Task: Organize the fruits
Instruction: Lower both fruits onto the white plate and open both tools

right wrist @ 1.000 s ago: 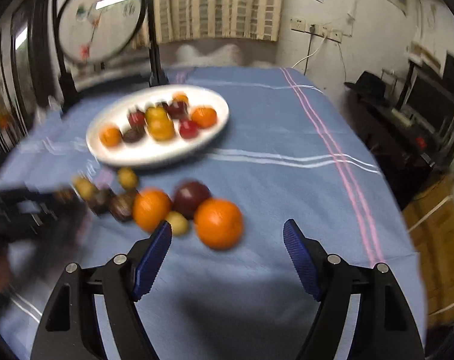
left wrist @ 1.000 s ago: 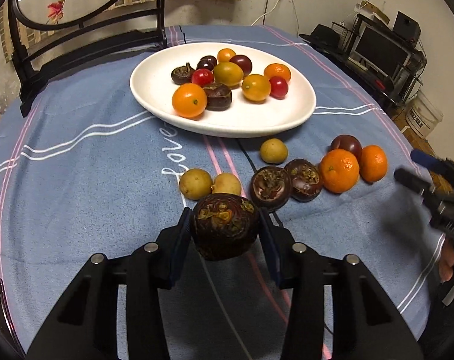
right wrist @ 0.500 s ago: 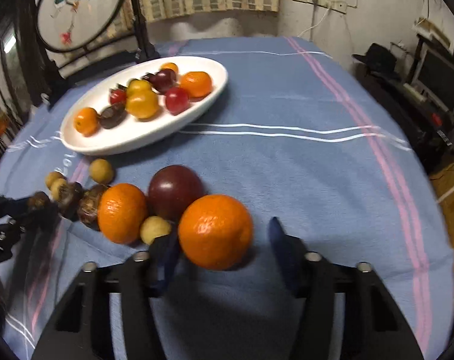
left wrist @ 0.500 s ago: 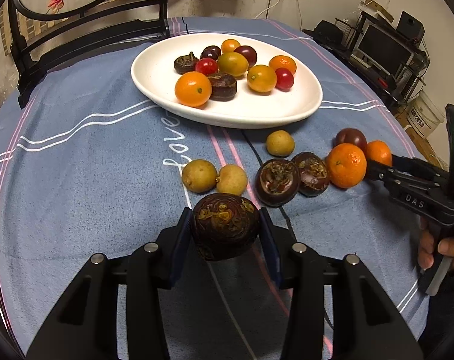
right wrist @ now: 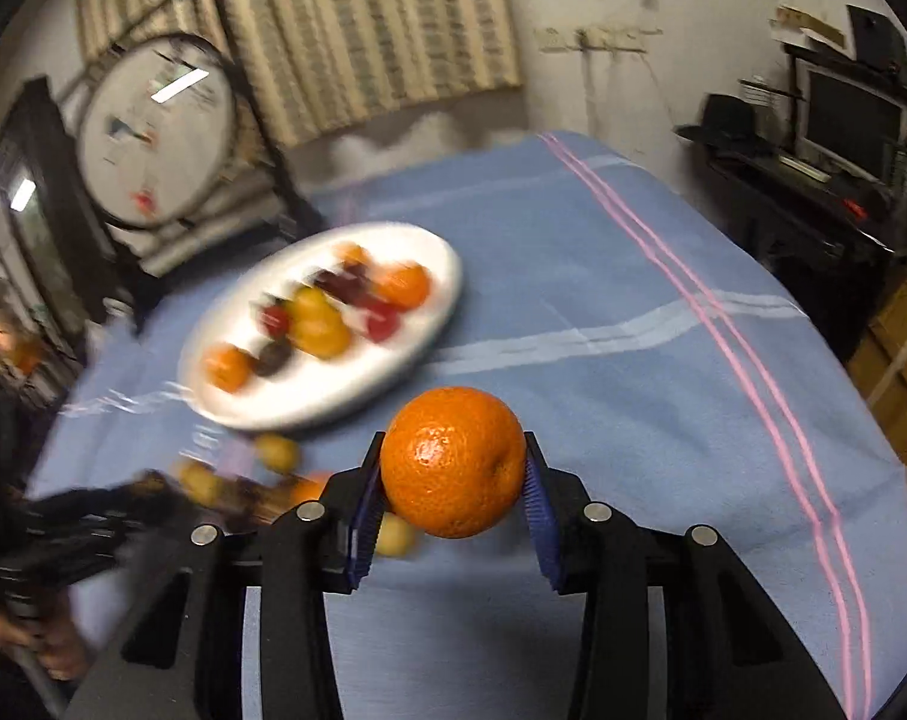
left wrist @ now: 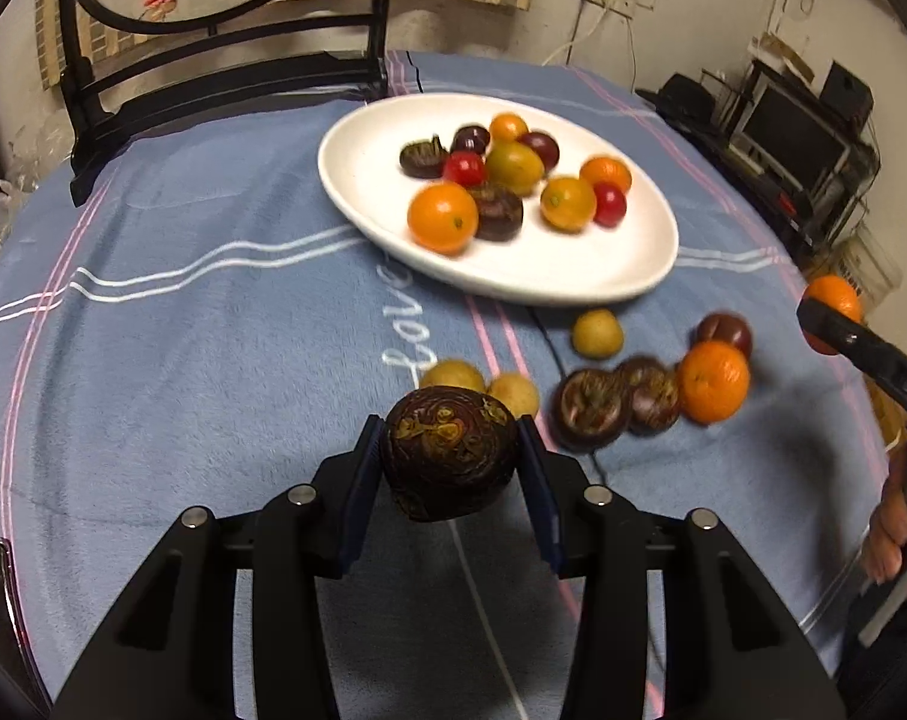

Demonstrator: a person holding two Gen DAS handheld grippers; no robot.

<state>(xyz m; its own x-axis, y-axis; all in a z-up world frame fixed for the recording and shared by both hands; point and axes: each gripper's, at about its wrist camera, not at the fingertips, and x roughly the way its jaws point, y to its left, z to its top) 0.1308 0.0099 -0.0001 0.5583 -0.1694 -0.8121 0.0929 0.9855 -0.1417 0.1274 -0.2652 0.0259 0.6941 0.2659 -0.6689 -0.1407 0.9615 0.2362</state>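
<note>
While the left tool (left wrist: 450, 468) clamps a dark brown fruit (left wrist: 449, 453) between its pads above the blue cloth (left wrist: 213, 372) on the desk, the right tool (right wrist: 452, 480) clamps an orange (right wrist: 453, 461), also lifted off the cloth. Just beyond the dark fruit lie two yellow fruits (left wrist: 474, 384), two dark fruits (left wrist: 618, 405), a second orange (left wrist: 713, 381) and a plum (left wrist: 724, 330). Farther back, the white plate (left wrist: 573, 276) carries a cluster of small oranges, red tomatoes and dark fruits. A black chair (left wrist: 225, 72) stands behind the desk.
</note>
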